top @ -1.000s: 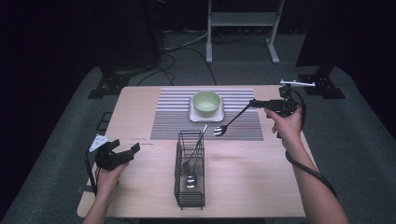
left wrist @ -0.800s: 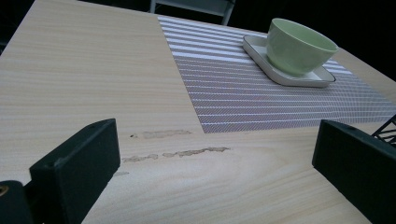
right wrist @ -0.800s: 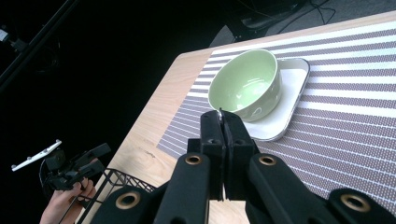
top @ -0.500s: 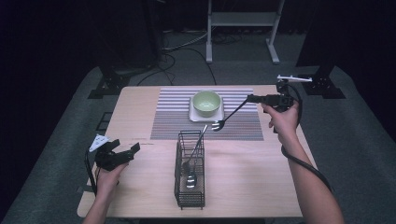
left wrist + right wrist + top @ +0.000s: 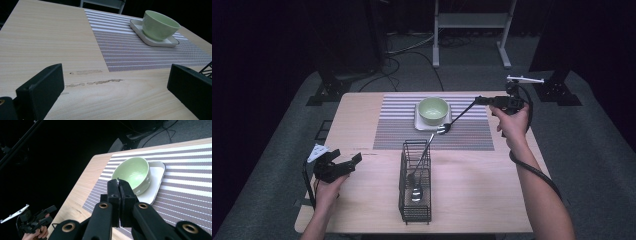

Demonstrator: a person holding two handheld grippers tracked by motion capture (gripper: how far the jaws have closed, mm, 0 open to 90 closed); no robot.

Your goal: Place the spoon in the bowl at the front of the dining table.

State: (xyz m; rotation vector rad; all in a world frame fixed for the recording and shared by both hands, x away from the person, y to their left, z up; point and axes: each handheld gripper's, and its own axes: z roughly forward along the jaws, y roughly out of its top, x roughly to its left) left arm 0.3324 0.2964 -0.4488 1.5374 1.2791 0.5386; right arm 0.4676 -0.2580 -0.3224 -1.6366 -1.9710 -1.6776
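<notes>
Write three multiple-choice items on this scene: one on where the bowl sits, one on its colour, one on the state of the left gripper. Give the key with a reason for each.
1. Where does the bowl sit?
A. On the white square plate on the striped mat
B. Inside the wire caddy
C. On bare wood by the table's near edge

2. What colour is the bowl?
A. Red
B. Pale green
C. Black

3. How does the left gripper stand?
A. Shut on a spoon
B. Shut on the mat's edge
C. Open, holding nothing

Key: 1 A, since the high view shows the bowl on the plate, which lies on the mat. 2 B, since all three views show it pale green. 3 C, since the left gripper view shows its jaws wide apart with only table between them.
</notes>
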